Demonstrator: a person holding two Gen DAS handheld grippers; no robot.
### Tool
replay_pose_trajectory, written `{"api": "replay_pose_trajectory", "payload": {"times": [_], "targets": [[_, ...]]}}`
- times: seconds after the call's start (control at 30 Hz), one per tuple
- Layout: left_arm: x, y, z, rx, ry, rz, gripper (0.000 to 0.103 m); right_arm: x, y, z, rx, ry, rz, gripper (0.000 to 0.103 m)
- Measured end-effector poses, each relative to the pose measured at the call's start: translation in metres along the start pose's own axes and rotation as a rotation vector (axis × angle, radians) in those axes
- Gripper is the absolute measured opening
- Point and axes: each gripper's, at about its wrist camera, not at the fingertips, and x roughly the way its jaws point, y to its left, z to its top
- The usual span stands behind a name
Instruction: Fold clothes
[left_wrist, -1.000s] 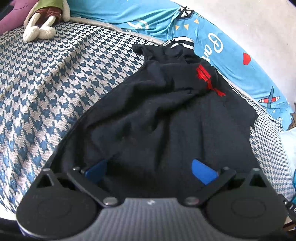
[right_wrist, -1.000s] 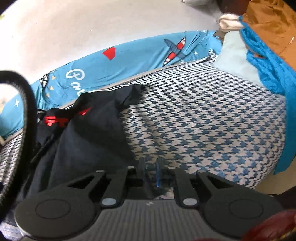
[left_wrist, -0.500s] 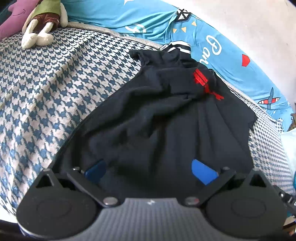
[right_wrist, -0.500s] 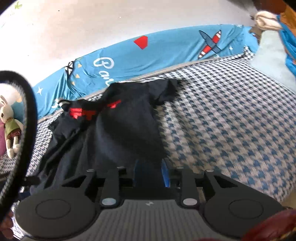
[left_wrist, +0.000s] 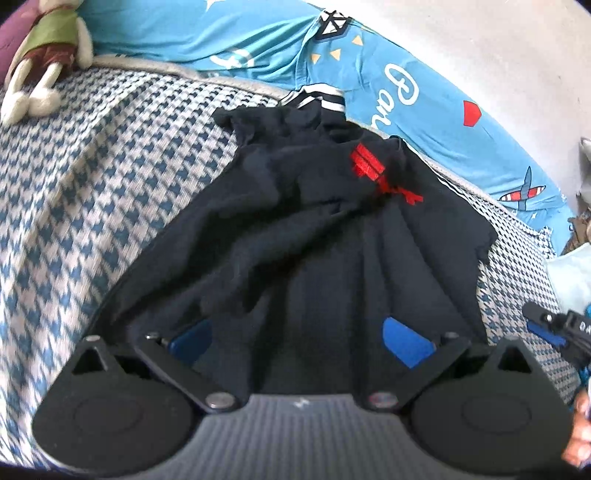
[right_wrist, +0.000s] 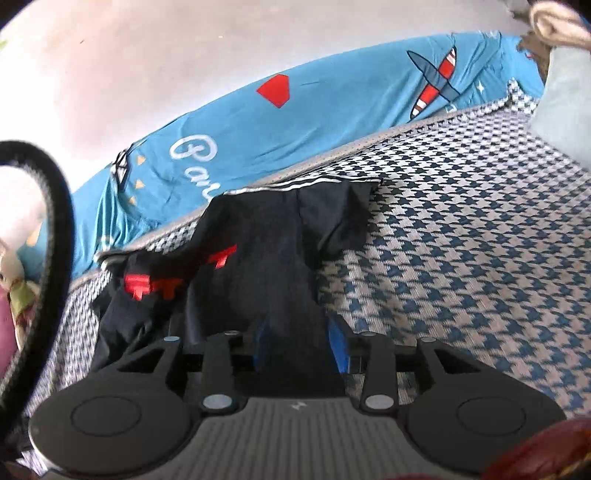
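Note:
A dark navy garment with a red print and a striped collar lies rumpled on the houndstooth bed cover. My left gripper stands wide open over the garment's near hem, its blue pads far apart with the cloth lying under and between them. In the right wrist view the same garment reaches in between the parted fingers of my right gripper, which is open at the cloth's right edge. The right gripper also shows at the left view's right edge.
A blue printed sheet runs along the wall behind the bed. A stuffed toy lies at the far left. A pale pillow sits at the right. A black cable loops at the left. Bare houndstooth cover spreads to the right.
The right gripper's fingers have spread from nearly shut to open and the view has swung left toward the garment. The left gripper stayed open and edged forward slightly.

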Motion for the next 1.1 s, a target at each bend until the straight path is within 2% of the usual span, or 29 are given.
{"api": "replay_pose_trajectory", "payload": {"times": [0.17, 0.43, 0.6, 0.73, 0.83, 1.0, 1.1], "targets": [[0.010, 0.001, 0.020, 0.020, 0.008, 0.013, 0.103, 0.023, -0.023, 0.019, 0.086, 0.003, -0.016, 0.041], [0.033, 0.003, 0.040, 0.006, 0.037, 0.018, 0.103, 0.054, -0.034, 0.038, 0.134, -0.017, -0.057, 0.042], [0.045, -0.001, 0.047, 0.018, 0.044, 0.030, 0.103, 0.074, -0.042, 0.051, 0.165, -0.029, -0.082, 0.051], [0.053, -0.001, 0.053, 0.016, 0.047, 0.050, 0.103, 0.090, -0.048, 0.060, 0.189, -0.038, -0.102, 0.052], [0.058, 0.000, 0.056, 0.002, 0.057, 0.047, 0.103, 0.102, -0.051, 0.066, 0.202, -0.040, -0.112, 0.056], [0.065, -0.001, 0.064, -0.004, 0.065, 0.036, 0.103, 0.123, -0.057, 0.075, 0.221, -0.044, -0.129, 0.056], [0.070, -0.001, 0.070, -0.004, 0.067, 0.036, 0.103, 0.134, -0.055, 0.075, 0.179, -0.053, -0.145, 0.056]]}}
